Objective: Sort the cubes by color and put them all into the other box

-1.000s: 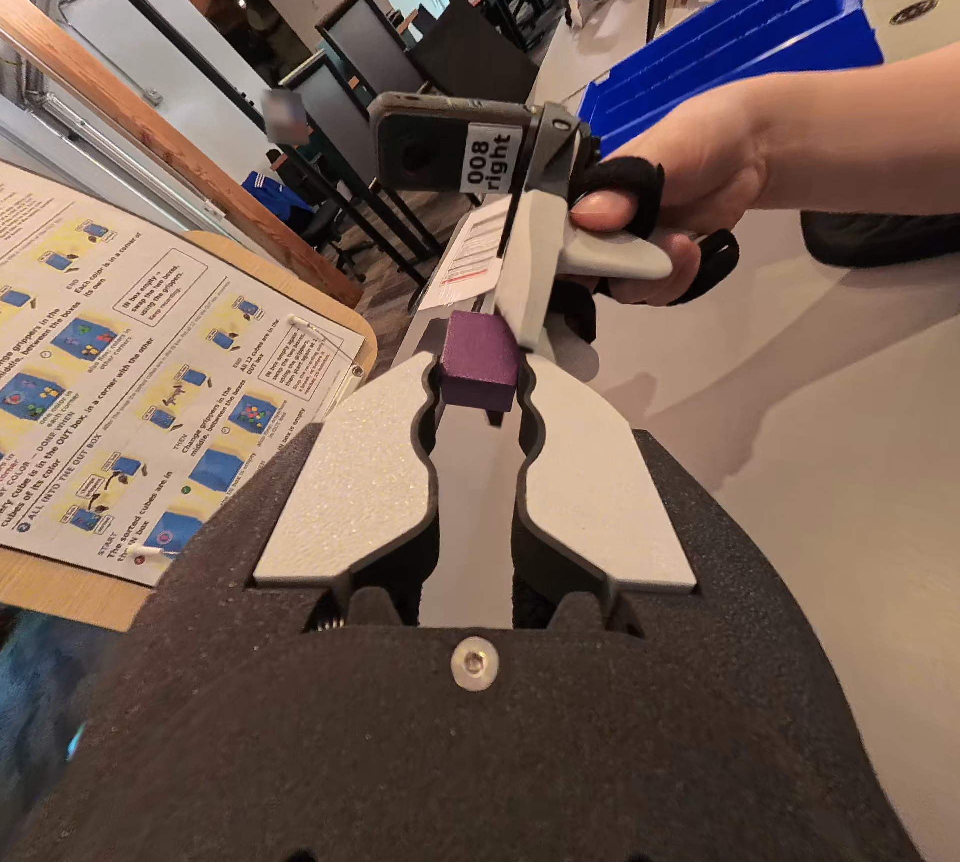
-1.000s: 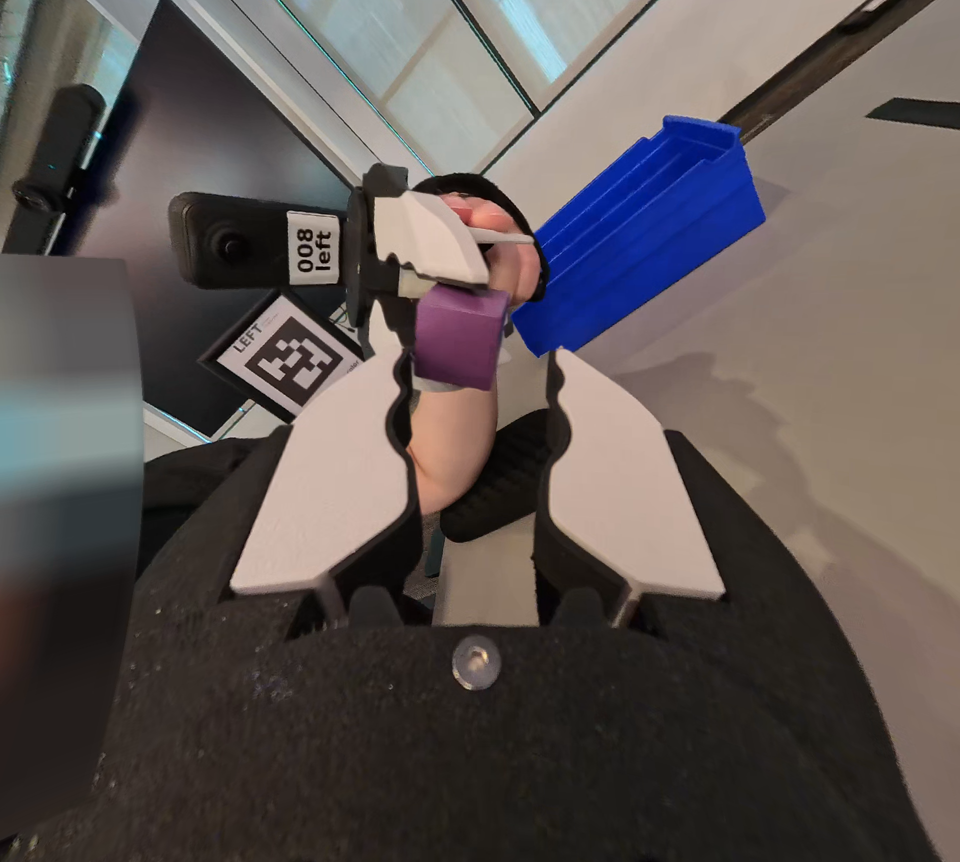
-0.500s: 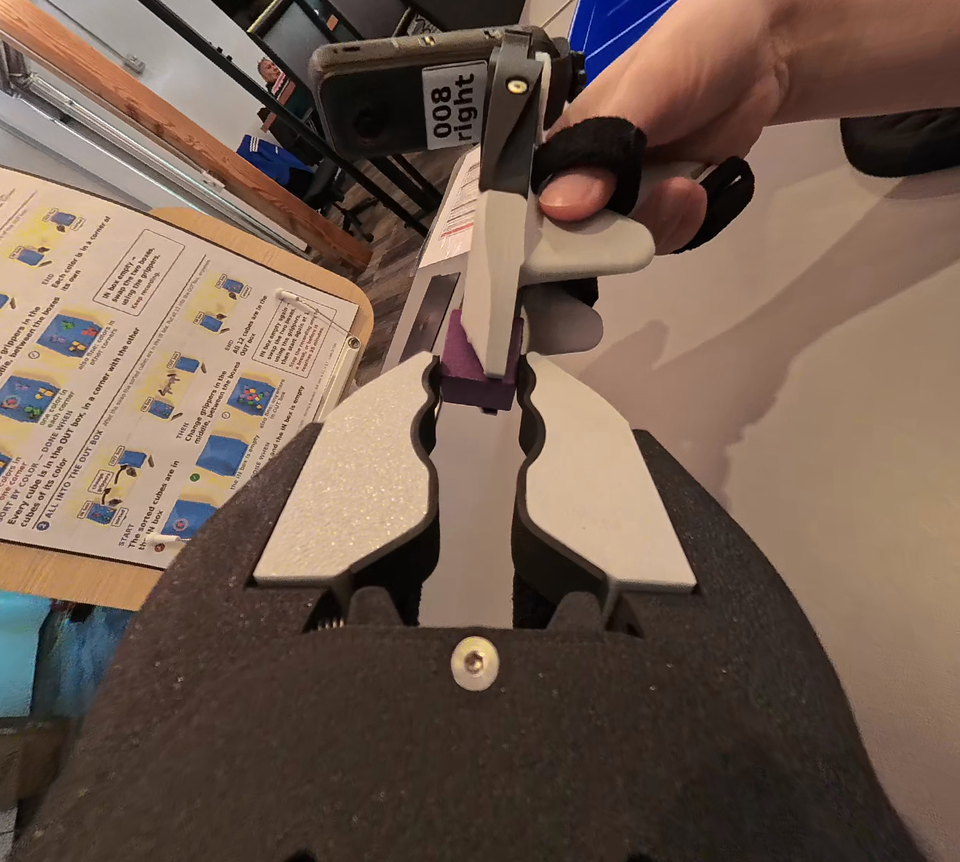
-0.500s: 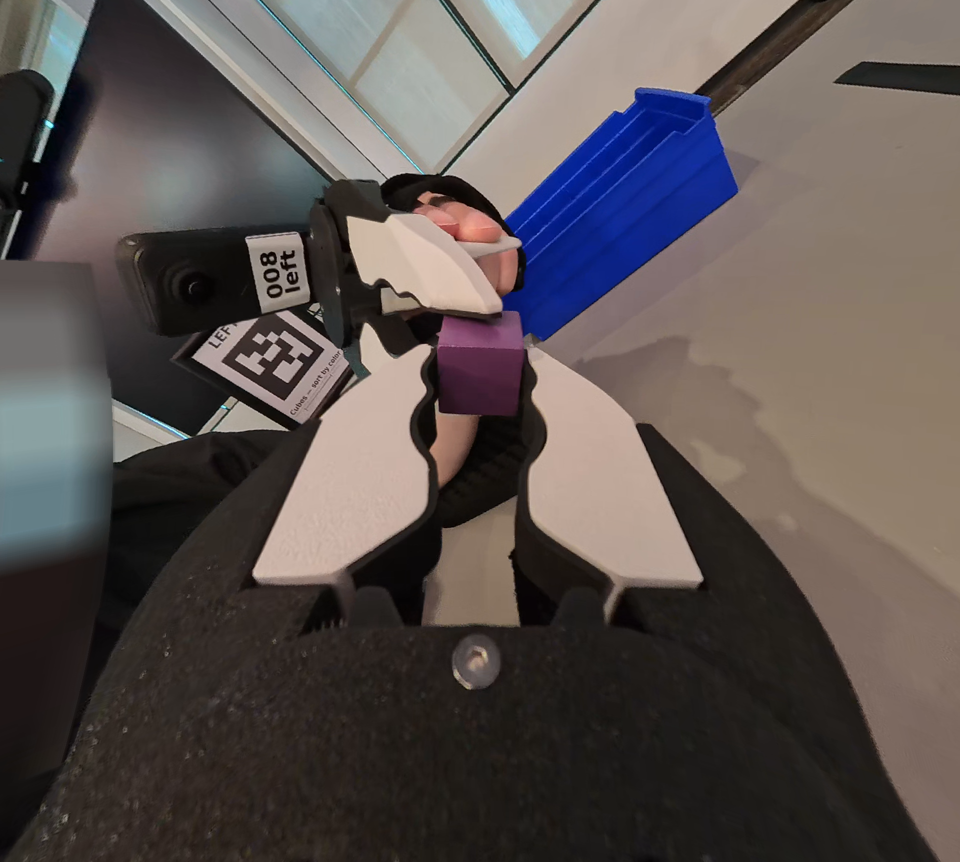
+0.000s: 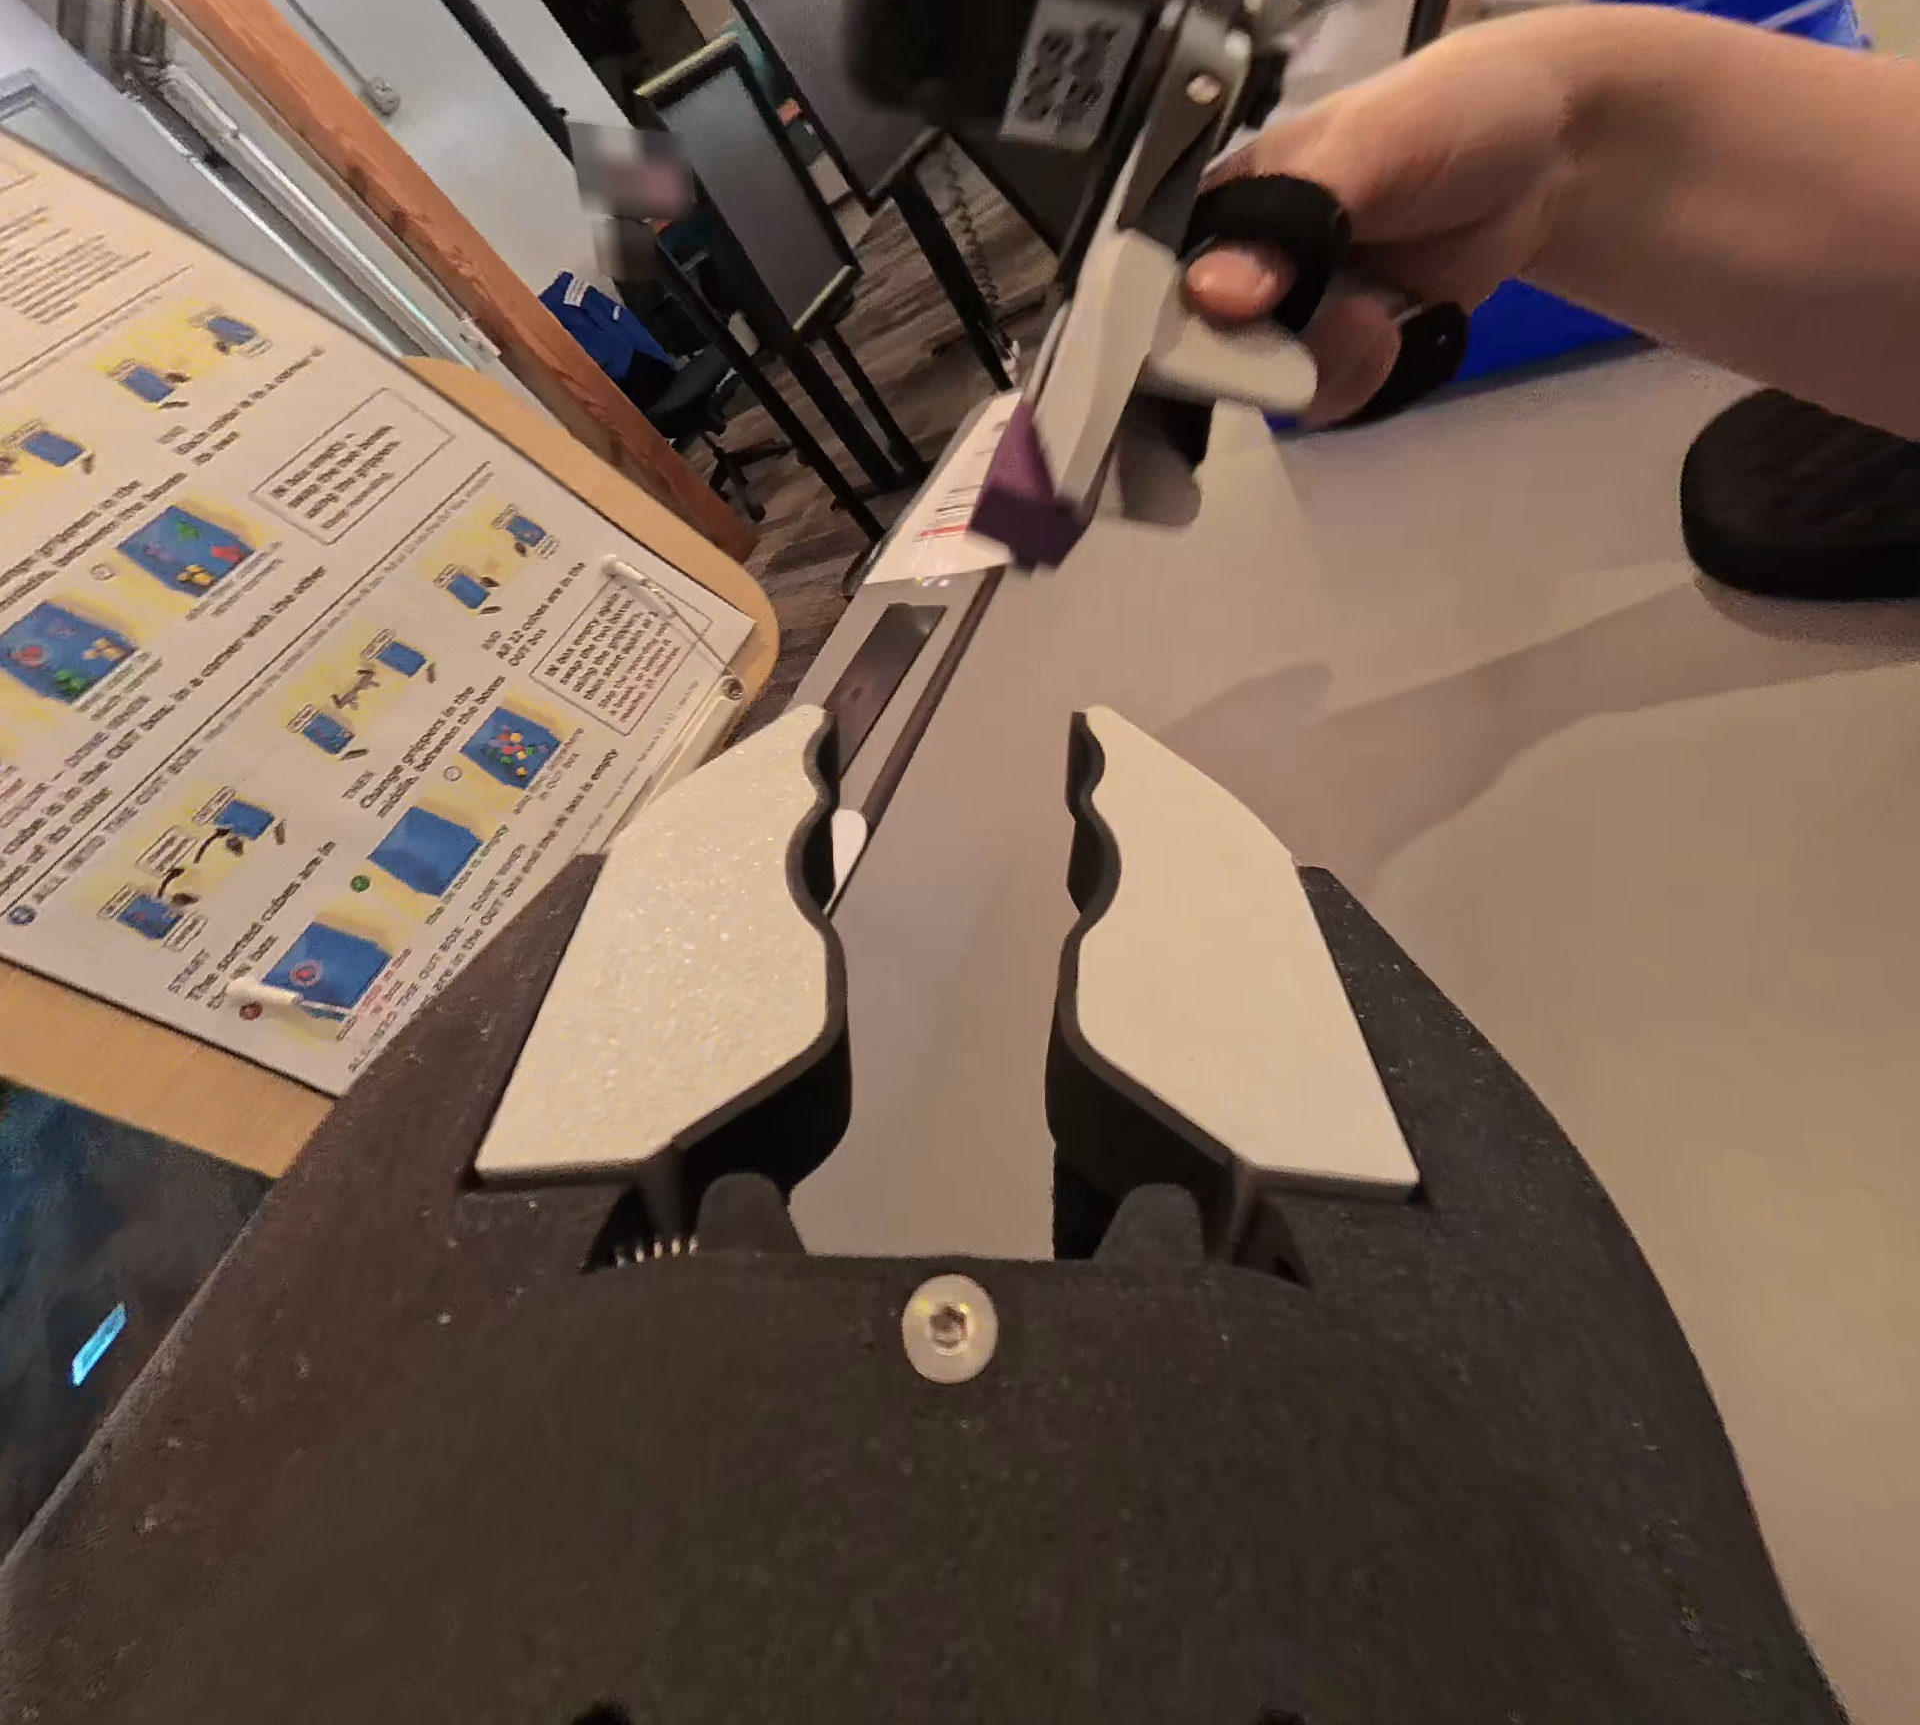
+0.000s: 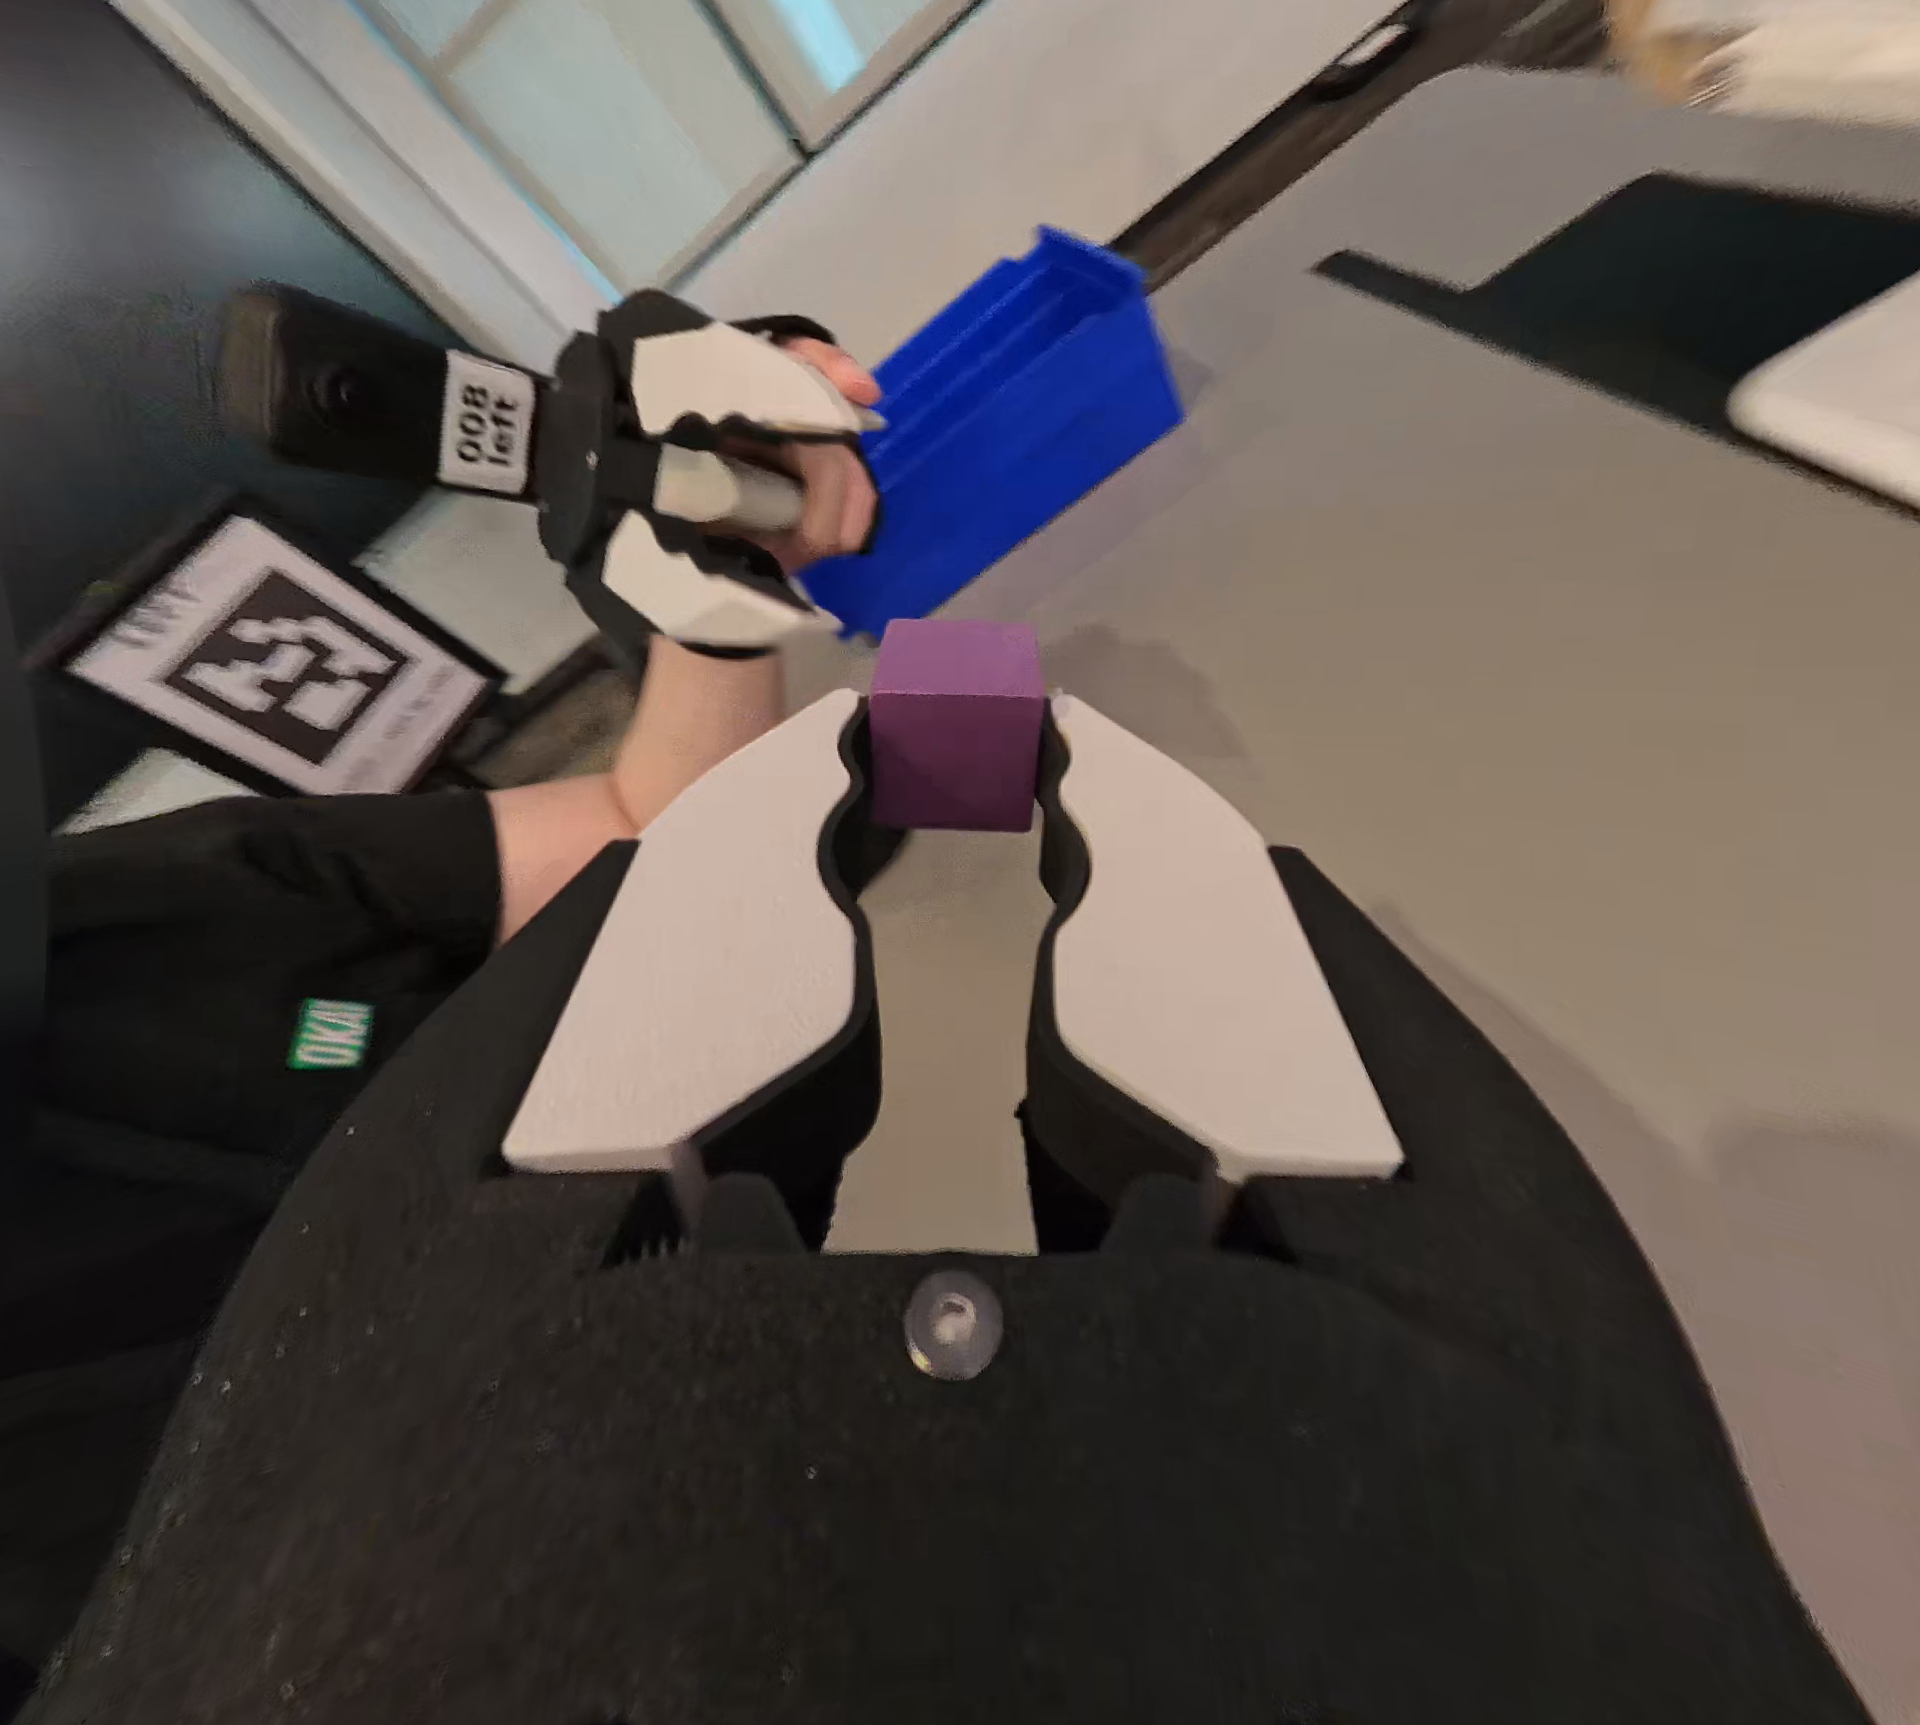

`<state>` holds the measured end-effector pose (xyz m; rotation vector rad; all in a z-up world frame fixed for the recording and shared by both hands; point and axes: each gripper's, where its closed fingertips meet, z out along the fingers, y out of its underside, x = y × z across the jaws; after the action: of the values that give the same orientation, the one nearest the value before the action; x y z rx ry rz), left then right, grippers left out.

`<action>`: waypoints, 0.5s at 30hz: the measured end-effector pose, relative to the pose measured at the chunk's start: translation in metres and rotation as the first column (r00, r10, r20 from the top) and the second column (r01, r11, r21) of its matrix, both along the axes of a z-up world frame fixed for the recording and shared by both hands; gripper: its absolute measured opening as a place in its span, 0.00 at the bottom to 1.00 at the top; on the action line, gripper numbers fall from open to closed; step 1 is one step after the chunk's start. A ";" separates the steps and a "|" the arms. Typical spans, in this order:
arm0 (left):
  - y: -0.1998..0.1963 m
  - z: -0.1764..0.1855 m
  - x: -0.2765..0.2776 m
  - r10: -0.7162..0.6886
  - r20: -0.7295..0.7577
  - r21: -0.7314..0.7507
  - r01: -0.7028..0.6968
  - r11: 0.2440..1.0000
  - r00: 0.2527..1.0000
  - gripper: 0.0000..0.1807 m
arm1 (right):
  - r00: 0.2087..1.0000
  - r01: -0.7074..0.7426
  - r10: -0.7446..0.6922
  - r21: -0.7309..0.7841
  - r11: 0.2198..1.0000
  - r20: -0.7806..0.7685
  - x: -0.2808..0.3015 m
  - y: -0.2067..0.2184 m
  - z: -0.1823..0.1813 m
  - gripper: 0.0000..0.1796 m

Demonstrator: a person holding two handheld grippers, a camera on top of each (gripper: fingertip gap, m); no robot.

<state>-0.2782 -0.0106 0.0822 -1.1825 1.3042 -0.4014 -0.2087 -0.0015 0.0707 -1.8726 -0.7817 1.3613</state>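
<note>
Purple cube (image 6: 956,725) pinched between the tips of the right gripper (image 6: 954,740), centre of the right wrist view, held above the grey table (image 6: 1455,636). Same cube (image 5: 1023,496) seen in the left wrist view, upper centre, blurred, at the tip of that gripper (image 5: 1049,491) in a hand (image 5: 1382,221). Left gripper (image 5: 948,740) with fingers spread apart and nothing between them, low centre of its own view; seen again (image 6: 821,522) at left of the right wrist view, jaws parted. Blue box (image 6: 1029,428) just behind it on the table, upper centre. Instruction sheet (image 5: 260,636) on a wooden board at left of the left wrist view.
</note>
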 end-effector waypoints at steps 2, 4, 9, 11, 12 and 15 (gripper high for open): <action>0.005 0.006 -0.009 0.021 0.032 -0.021 -0.020 1.000 0.999 0.21 | 0.989 0.112 -0.119 0.076 0.991 0.091 0.044 0.004 0.008 0.16; 0.012 0.009 -0.018 0.054 0.044 -0.027 -0.053 0.998 0.998 0.18 | 0.915 0.282 -0.310 0.142 0.949 0.258 0.108 0.015 0.002 0.16; 0.023 0.012 -0.032 0.114 0.059 -0.051 -0.111 0.992 0.992 0.17 | 0.560 0.599 -0.501 0.096 0.795 0.660 0.291 0.010 -0.042 0.16; 0.026 0.015 -0.035 0.129 0.076 -0.056 -0.125 0.991 0.989 0.18 | 0.471 0.660 -0.456 0.042 0.750 0.755 0.346 -0.008 -0.063 0.16; 0.027 0.017 -0.036 0.140 0.079 -0.057 -0.135 0.989 0.987 0.18 | 0.438 0.685 -0.434 0.020 0.728 0.787 0.368 -0.017 -0.074 0.16; 0.029 0.016 -0.038 0.152 0.071 -0.064 -0.147 0.987 0.986 0.18 | 0.390 0.729 -0.350 -0.054 0.682 0.852 0.413 -0.041 -0.107 0.16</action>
<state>-0.3163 0.0184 0.0981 -1.2929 1.1368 -0.3729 0.2045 -0.0430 -0.0367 -2.8072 -0.1082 0.1588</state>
